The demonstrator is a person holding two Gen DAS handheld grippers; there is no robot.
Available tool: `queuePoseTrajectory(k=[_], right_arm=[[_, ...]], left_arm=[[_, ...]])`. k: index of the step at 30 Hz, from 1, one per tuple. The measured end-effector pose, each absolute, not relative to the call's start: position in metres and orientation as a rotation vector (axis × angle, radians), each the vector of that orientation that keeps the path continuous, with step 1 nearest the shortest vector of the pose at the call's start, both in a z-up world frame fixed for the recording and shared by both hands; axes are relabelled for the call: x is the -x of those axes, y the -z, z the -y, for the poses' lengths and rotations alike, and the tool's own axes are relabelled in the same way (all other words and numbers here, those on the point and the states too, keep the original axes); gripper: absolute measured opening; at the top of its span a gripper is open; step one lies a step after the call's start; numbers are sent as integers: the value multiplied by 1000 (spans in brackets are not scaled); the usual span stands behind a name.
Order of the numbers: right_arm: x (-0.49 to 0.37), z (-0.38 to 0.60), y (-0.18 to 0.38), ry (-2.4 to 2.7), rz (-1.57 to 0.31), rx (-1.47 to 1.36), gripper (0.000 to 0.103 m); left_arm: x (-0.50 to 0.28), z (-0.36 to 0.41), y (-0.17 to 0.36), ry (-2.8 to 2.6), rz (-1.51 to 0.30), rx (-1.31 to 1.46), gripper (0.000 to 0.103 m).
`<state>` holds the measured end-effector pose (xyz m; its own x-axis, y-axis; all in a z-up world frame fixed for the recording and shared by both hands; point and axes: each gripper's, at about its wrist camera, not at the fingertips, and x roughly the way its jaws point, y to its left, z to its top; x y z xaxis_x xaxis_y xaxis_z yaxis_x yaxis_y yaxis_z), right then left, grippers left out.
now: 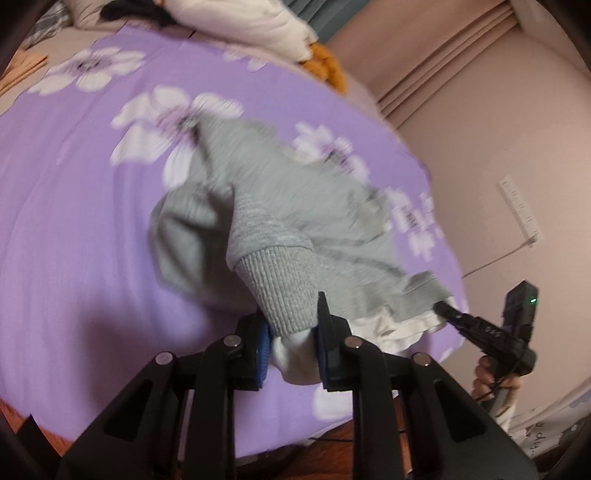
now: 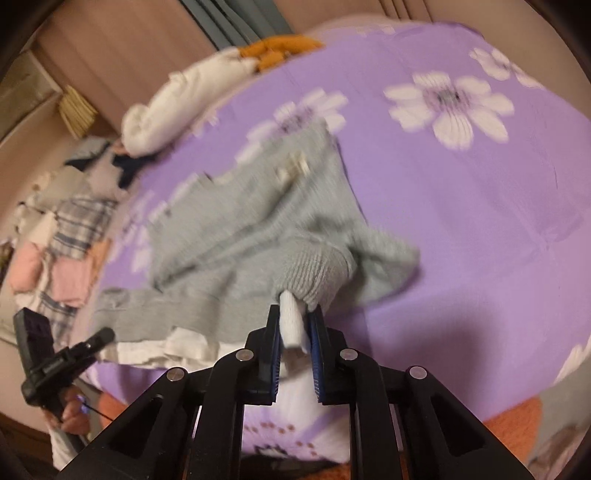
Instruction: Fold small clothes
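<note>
A small grey knit sweater (image 1: 295,206) with white inner cuffs and a white hem lies spread on the purple flowered bedsheet (image 1: 74,203). My left gripper (image 1: 291,332) is shut on one sleeve cuff (image 1: 288,295), grey rib over white. My right gripper (image 2: 295,328) is shut on the other sleeve cuff (image 2: 314,273), with its white end between the pads. The sweater also shows in the right wrist view (image 2: 251,221). Each gripper shows in the other's view: the right gripper (image 1: 443,308) at the hem, the left gripper (image 2: 107,334) at the lower left.
White pillows (image 1: 236,22) and an orange cloth (image 1: 328,66) lie at the bed's far end. A pile of folded clothes (image 2: 62,243) lies beside the bed on the left. A pink wall (image 1: 498,129) runs along the bed's right side.
</note>
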<state>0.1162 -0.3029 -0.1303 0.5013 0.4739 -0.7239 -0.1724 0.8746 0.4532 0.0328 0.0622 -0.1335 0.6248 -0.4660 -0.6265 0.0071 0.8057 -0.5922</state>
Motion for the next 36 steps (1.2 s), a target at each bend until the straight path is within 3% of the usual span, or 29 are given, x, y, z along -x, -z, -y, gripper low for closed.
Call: queuePoseTrajectory(k=[6, 17, 21, 26, 28, 30, 32, 36], right_arm=[[-147, 295, 115, -400, -913, -335, 14], [-203, 294, 131, -309, -943, -397, 14], [-214, 296, 130, -273, -920, -414, 15], [-228, 293, 126, -240, -891, -393, 22], [-234, 291, 126, -213, -888, -373, 37], [-238, 292, 124, -180, -880, -364, 44], [-242, 295, 121, -166, -863, -364, 44], [-248, 301, 111, -148, -845, -349, 45]], left_arm=[[-71, -64, 118, 296, -833, 583, 20], [-144, -89, 156, 191, -946, 719, 21], [-156, -90, 156, 165, -942, 707, 30], [-176, -92, 157, 123, -936, 663, 37], [-182, -93, 156, 108, -932, 651, 42], [-187, -95, 152, 97, -919, 638, 51], [-190, -97, 145, 86, -890, 626, 56], [-196, -101, 128, 70, -850, 569, 57]])
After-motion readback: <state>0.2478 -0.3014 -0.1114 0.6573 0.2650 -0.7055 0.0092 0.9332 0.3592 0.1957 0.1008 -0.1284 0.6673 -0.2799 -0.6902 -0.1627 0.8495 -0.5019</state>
